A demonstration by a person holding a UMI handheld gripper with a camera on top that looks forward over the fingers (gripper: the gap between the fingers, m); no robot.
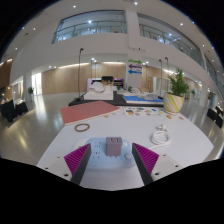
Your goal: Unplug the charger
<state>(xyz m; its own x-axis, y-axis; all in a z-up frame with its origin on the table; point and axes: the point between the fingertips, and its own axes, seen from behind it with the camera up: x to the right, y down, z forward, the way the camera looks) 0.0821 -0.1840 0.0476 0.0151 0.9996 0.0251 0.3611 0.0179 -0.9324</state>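
Note:
A small grey charger (113, 145) stands plugged into a pale power strip (101, 159) that lies on the white table (60, 150). My gripper (112, 150) is open, with the magenta pads (78, 157) spread wide to either side of the strip. The charger stands between the fingers with a clear gap on each side. The strip has a round button to the right of the charger.
Beyond the strip on the table are a brown mat (88, 110), a small ring (82, 127), a white cup-like object (160, 134) and small items (130, 112). Farther off stand another table (115, 97) and a potted plant (176, 95) in a large hall.

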